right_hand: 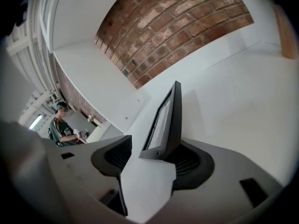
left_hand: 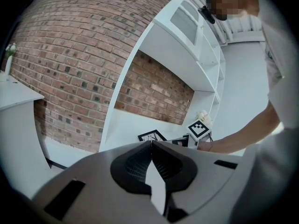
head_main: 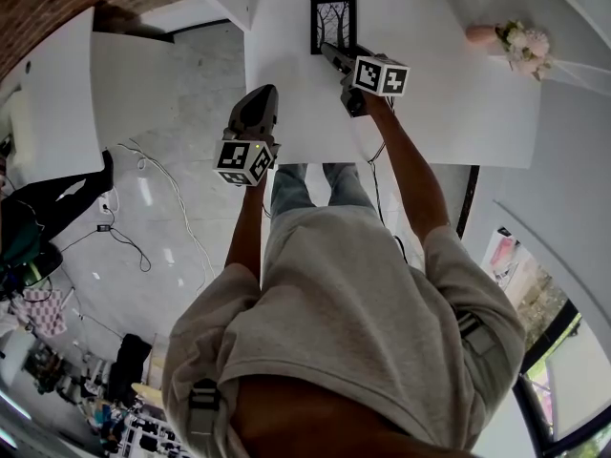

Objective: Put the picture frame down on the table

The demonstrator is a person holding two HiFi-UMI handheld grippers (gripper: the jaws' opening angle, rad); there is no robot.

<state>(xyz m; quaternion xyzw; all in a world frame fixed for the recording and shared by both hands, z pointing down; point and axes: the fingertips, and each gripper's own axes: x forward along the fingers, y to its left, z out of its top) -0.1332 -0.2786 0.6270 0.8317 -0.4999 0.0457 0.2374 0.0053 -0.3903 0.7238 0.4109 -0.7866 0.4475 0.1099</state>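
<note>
The black picture frame (head_main: pixel 333 24) with a tree print lies on the white table (head_main: pixel 449 103) near its far edge. My right gripper (head_main: pixel 334 53) is at the frame's near right corner. In the right gripper view the frame (right_hand: pixel 169 120) shows edge-on, with its corner against the right jaw's pad and the left jaw well apart from it, so the right gripper (right_hand: pixel 154 144) is open. My left gripper (head_main: pixel 261 93) hovers over the table's near left corner, shut and empty. Its view shows its closed tips (left_hand: pixel 151 143), the distant frame (left_hand: pixel 150 135) and the right gripper's marker cube (left_hand: pixel 199 129).
A bunch of pale flowers (head_main: pixel 520 44) lies at the table's far right. Another white surface (head_main: pixel 57 103) stands to the left, with cables (head_main: pixel 134 237) on the floor between. A brick wall (right_hand: pixel 187 27) rises behind the table. A person (right_hand: pixel 60 125) stands far off.
</note>
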